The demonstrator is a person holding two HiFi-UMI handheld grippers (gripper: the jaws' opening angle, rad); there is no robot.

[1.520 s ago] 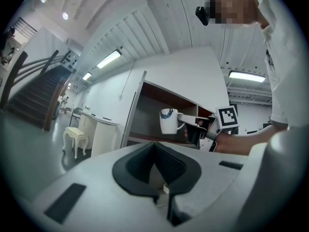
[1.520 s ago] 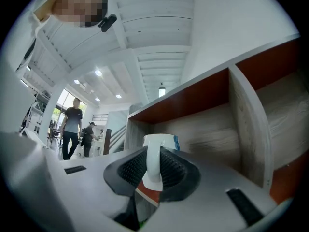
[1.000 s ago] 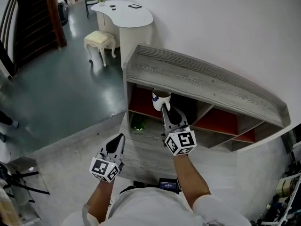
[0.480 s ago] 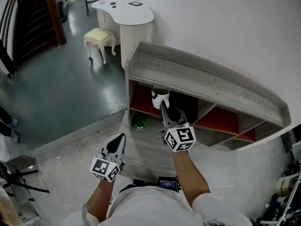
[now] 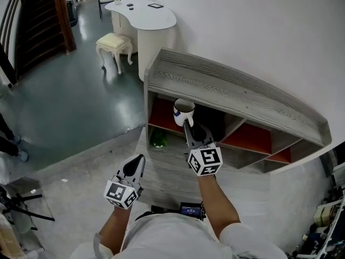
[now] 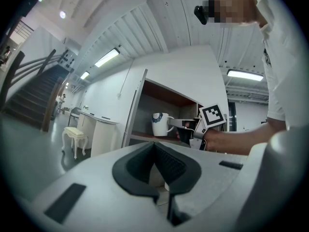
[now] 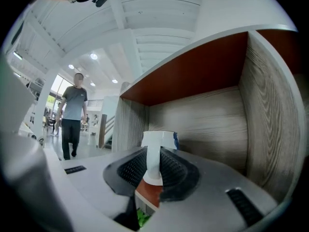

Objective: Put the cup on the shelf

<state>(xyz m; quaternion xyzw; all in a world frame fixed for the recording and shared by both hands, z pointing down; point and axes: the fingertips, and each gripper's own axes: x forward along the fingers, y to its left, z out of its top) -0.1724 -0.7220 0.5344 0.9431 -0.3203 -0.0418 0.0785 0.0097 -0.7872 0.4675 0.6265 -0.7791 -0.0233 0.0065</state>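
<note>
The white cup (image 5: 184,112) with a blue mark hangs at the mouth of the upper left compartment of the grey wooden shelf unit (image 5: 232,93), above its red floor. My right gripper (image 5: 187,125) is shut on the cup's handle. In the right gripper view the handle (image 7: 153,161) stands upright between the pads of the right gripper (image 7: 153,170), with the cup's body (image 7: 164,138) beyond. My left gripper (image 5: 138,159) hangs lower left, off the shelf, shut and empty. The left gripper view shows the left gripper (image 6: 158,168), and past it the cup (image 6: 159,124).
A green object (image 5: 158,139) lies in the compartment below. Other red-floored compartments (image 5: 249,138) open to the right. A white desk (image 5: 143,15) and stool (image 5: 114,45) stand behind the shelf, with a dark staircase (image 5: 32,26) at left. A person (image 7: 72,115) walks in the background.
The right gripper and the cup have shifted only slightly at the compartment's mouth. The left gripper has stayed put.
</note>
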